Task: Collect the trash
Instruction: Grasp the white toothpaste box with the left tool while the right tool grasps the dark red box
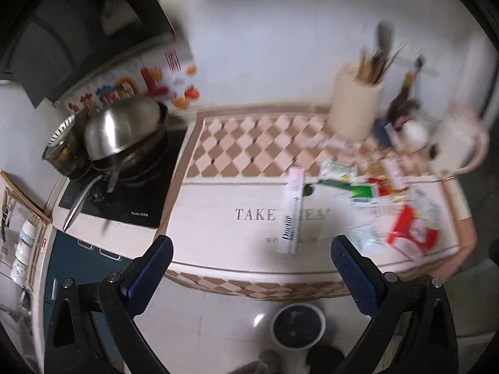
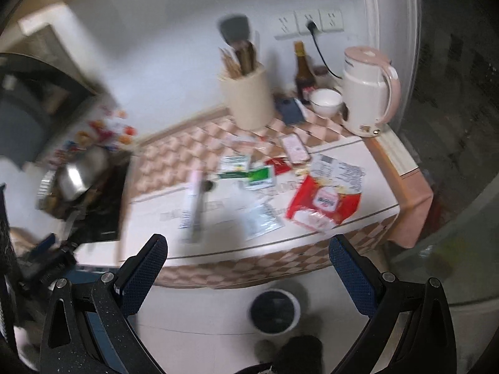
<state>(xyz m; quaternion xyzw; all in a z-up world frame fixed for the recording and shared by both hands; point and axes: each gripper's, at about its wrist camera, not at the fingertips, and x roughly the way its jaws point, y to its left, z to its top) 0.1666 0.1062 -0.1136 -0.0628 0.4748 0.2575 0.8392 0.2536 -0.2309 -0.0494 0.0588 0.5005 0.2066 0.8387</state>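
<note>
Left wrist: left gripper [image 1: 251,269] spread wide, empty, lower centre, over counter [image 1: 218,193] edge. Trash on counter, centre-right: white box [image 1: 290,215] lying flat, green packet [image 1: 358,188] beyond it, red wrapper [image 1: 411,233] at right. Bin [image 1: 297,325] on floor, bottom centre, between the fingers. Pot [image 1: 124,131] on stove, left.

Right wrist: right gripper [image 2: 246,268] also spread wide, empty. Red wrapper [image 2: 324,202] centre-right, clear packet [image 2: 262,219] just left of it, box [image 2: 193,205] blurred left of centre. Bin [image 2: 274,311] bottom centre. Kettle [image 2: 368,90] upper right.
</note>
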